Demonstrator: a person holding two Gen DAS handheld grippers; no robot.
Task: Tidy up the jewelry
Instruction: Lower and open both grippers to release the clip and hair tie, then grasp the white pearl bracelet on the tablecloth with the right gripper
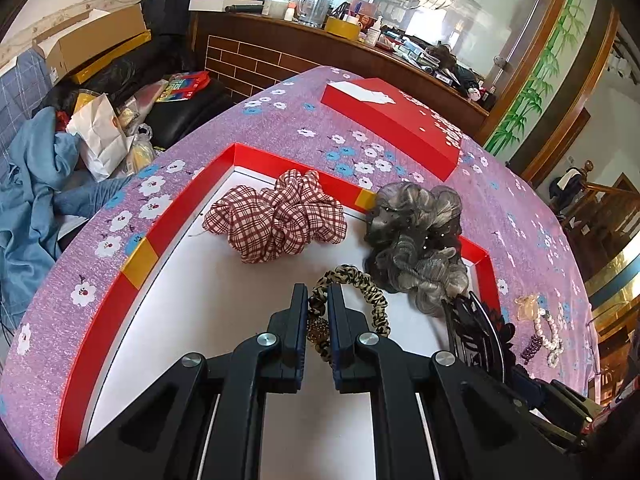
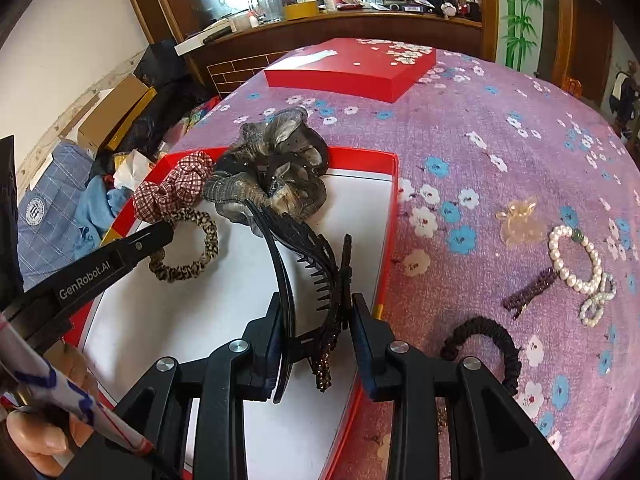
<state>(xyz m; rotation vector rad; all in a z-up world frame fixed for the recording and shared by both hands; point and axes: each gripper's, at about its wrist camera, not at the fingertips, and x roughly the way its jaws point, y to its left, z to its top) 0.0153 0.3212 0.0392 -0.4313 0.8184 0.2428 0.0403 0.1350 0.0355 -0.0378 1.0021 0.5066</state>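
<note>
From the left wrist, the left tongs [image 1: 317, 294] pinch a leopard scrunchie [image 1: 352, 304] over the white floor of the red tray [image 1: 160, 224], which is the landmark here. Inside the tray toward its far corner lies a plaid scrunchie [image 1: 276, 216]; a grey scrunchie [image 1: 416, 240] sits across the tray's far right rim. A black claw clip [image 1: 476, 332] shows at the tray's right edge, and beyond that edge pearl bracelets [image 1: 550, 336] lie on the flowered cloth [image 1: 280, 132]. A red lid [image 1: 392, 124] rests on the cloth past the tray. From the right wrist, the right tongs [image 2: 316, 308] are partly spread around the claw clip [image 2: 304, 264], which hangs over the tray [image 2: 390, 232]; whether the pads press it I cannot tell. The left tongs [image 2: 160, 236] reach in from the left, at the leopard scrunchie [image 2: 192, 248]. Right of the tray lie a clear clip [image 2: 520, 220], the pearl bracelets [image 2: 576, 260], a purple clip [image 2: 528, 292] and a black scrunchie [image 2: 492, 344].
</note>
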